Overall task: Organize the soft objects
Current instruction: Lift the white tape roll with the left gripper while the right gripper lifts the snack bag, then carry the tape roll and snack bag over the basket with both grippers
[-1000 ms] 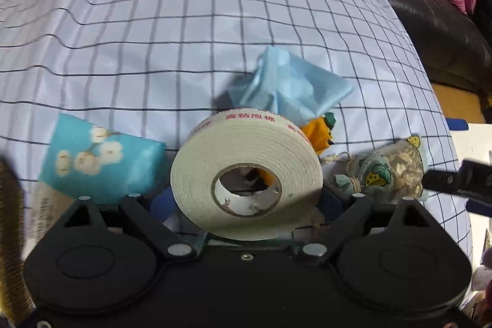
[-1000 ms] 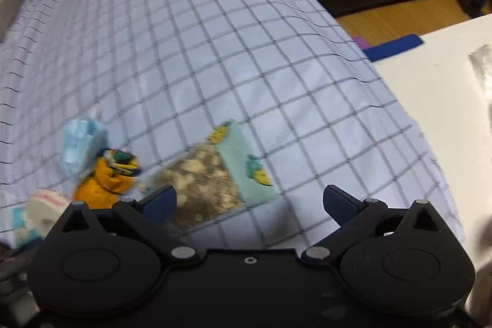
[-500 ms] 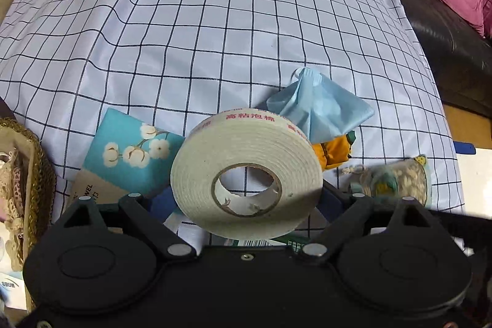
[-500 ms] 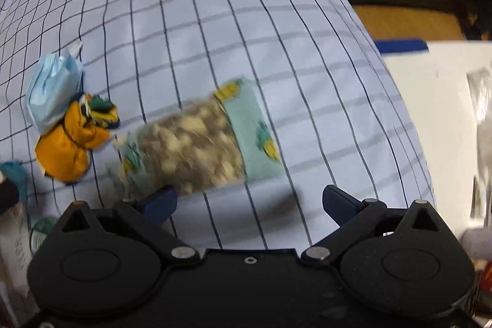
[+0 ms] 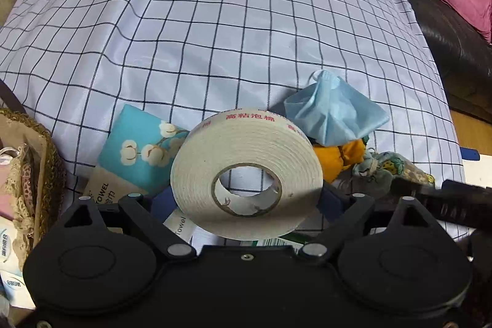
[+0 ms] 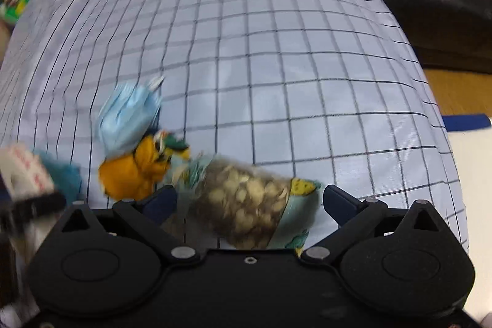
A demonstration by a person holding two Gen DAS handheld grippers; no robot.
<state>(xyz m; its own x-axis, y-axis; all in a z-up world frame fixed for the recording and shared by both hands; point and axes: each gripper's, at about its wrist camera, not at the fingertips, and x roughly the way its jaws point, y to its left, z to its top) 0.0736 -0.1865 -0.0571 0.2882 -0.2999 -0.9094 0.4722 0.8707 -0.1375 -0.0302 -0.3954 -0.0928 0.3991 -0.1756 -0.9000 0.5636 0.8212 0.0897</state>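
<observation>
1. In the left wrist view, the left gripper (image 5: 246, 199) is clamped on a roll of white foam tape (image 5: 246, 171) at lower centre, carried on edge so its hole faces the camera.
2. A woven basket (image 5: 46, 149) at the left edge looks like the likely place for it.
3. In the right wrist view, the right gripper (image 6: 249, 199) is spread wide at lower centre, its fingers either side of a printed pouch (image 6: 249, 208) lying on the checked cloth (image 6: 276, 36), apparently lined up to take it.
4. An orange pouch (image 6: 129, 171) and a blue face mask (image 6: 126, 119) lie touching, left of centre.
</observation>
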